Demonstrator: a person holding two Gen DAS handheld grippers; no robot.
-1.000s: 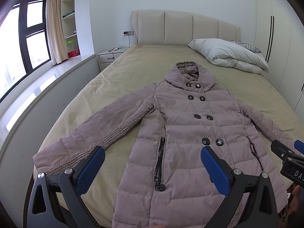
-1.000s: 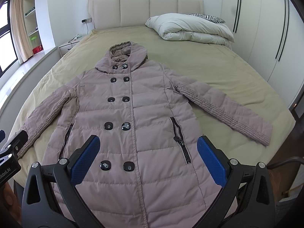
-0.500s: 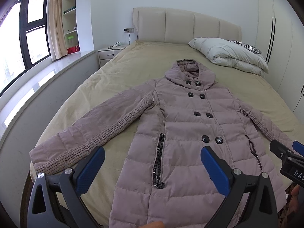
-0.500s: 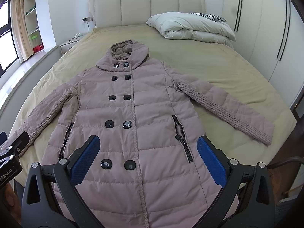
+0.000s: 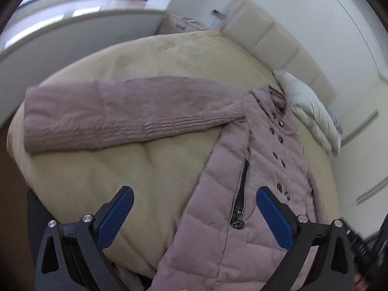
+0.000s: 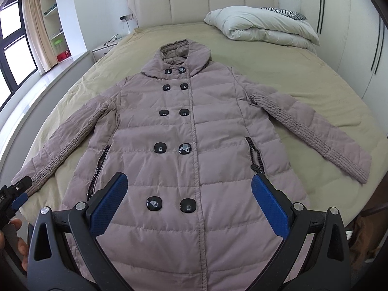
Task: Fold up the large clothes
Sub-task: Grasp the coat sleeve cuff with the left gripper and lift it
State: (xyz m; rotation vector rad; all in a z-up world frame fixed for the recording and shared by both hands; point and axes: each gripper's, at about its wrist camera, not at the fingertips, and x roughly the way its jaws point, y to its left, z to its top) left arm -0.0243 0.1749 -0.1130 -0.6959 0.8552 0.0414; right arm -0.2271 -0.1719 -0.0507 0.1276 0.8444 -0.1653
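Coat [image 5: 254,194]: in the left wrist view we see it flat on the bed [image 5: 109,169], its sleeve [image 5: 121,114] spread far left.
Left claw [image 5: 194,220]: wide open, empty.
Right wrist view: right claw [image 6: 186,208] wide open, empty, above the hem.
Advice: we should pinch the sleeve's cuff [image 6: 34,181] and fold it across.
Containers: none seen.

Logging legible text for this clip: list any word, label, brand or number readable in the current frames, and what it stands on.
None can be read in full.
Left gripper body, seen at the left edge of the right wrist view: white lettering, cut off by the frame, unreadable.
Black gear at the right edge of the left wrist view: white marks, blurred, unreadable.
Coat buttons: pale marks, no legible letters.
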